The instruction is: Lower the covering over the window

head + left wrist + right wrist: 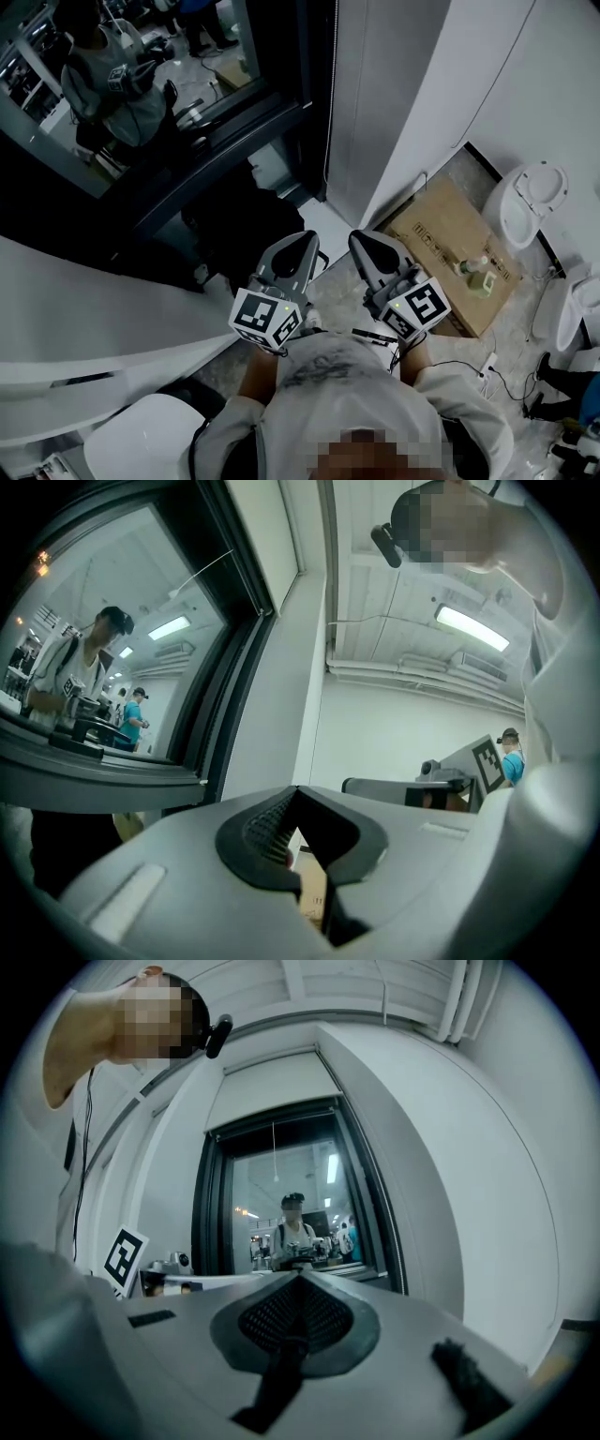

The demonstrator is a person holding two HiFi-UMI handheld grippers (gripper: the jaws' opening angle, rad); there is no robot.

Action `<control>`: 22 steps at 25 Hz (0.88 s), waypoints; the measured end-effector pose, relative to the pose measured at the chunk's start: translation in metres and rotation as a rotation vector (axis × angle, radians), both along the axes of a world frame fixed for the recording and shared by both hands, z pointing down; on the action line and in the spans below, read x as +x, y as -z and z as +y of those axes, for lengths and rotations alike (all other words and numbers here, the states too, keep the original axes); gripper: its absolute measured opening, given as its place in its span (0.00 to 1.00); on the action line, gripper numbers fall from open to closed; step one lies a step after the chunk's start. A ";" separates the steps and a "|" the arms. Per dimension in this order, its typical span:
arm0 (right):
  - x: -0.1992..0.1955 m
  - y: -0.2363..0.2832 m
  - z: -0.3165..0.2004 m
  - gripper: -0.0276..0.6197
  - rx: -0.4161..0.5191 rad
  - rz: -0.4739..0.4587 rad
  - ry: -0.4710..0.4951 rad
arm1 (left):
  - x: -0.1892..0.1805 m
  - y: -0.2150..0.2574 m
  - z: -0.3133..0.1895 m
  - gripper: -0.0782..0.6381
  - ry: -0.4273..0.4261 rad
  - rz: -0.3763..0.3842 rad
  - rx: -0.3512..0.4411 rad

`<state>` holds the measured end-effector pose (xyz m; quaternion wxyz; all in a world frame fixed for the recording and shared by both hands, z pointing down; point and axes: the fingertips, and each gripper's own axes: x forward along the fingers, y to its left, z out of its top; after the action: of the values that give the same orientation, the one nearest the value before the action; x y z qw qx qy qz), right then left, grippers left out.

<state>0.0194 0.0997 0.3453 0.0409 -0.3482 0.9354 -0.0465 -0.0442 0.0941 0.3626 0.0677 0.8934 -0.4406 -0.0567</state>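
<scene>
The dark-framed window (159,141) lies ahead and to the left, and the right gripper view faces it (291,1204). Its pale covering (272,1087) sits raised above the glass, with a thin cord (274,1152) hanging at the middle. A bead chain (331,94) runs along the frame's right edge. My left gripper (292,246) and right gripper (368,240) are held side by side, pointing level toward the window's lower right corner. Both are shut and empty, short of the frame. The closed tips show in each gripper view, left gripper (298,791) and right gripper (300,1275).
A flat cardboard sheet (441,234) with a small bottle (478,274) lies on the floor at right, beside white sanitary fixtures (530,202) and cables (487,370). A white curved counter (94,309) is at left. A person (117,80) stands behind the glass.
</scene>
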 end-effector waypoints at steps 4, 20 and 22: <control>-0.010 0.003 -0.017 0.07 0.007 0.008 -0.021 | -0.012 0.003 -0.019 0.12 -0.014 0.004 0.009; -0.018 0.014 -0.083 0.07 0.015 -0.010 -0.020 | -0.020 0.001 -0.084 0.12 -0.008 0.016 -0.019; -0.014 0.009 -0.093 0.07 0.010 0.010 -0.013 | -0.018 0.000 -0.093 0.12 0.006 0.011 -0.020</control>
<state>0.0052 0.0065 0.3364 0.0380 -0.3543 0.9335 -0.0399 -0.0626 0.0008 0.3624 0.0789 0.8910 -0.4435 -0.0576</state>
